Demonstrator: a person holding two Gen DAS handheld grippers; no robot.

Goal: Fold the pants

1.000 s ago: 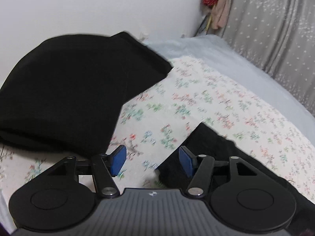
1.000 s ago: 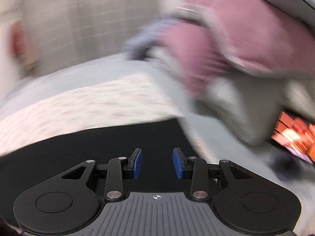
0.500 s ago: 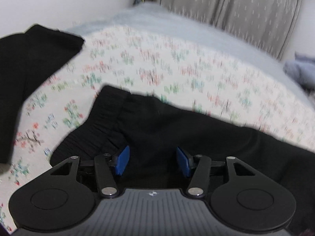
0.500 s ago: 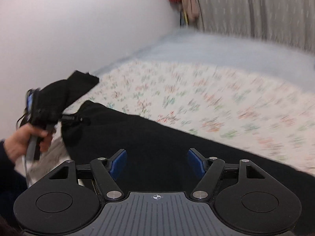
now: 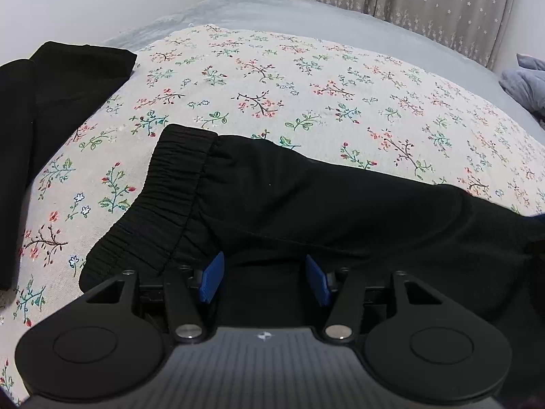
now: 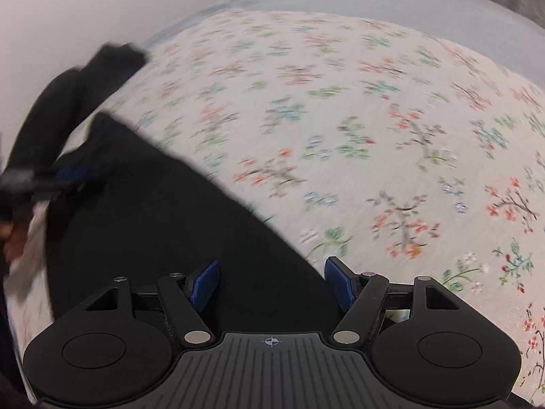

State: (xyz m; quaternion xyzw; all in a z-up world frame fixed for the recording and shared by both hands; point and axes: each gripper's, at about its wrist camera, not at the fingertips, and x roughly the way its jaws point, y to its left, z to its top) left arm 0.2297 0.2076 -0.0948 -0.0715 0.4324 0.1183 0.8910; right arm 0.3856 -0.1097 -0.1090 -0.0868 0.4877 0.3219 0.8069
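Note:
Black pants (image 5: 306, 211) lie across the floral bedspread (image 5: 306, 85), with the ribbed elastic waistband (image 5: 163, 204) at the left. My left gripper (image 5: 265, 281) is open, low over the pants just right of the waistband, its blue pads apart with black cloth between and under them. In the right wrist view the pants (image 6: 163, 238) fill the lower left. My right gripper (image 6: 270, 286) is open over the pants' edge, holding nothing. The left gripper (image 6: 68, 175) shows blurred at the far left there.
A second black garment (image 5: 44, 102) lies folded at the left by the white wall. Grey bedding (image 5: 306, 10) and a patterned curtain (image 5: 425, 0) are behind. A grey-blue cloth (image 5: 528, 81) sits at the far right edge.
My left gripper has come down closer onto the pants near the waistband. My right gripper has swung right and lower, over the pants' edge and the floral spread. Both stay open.

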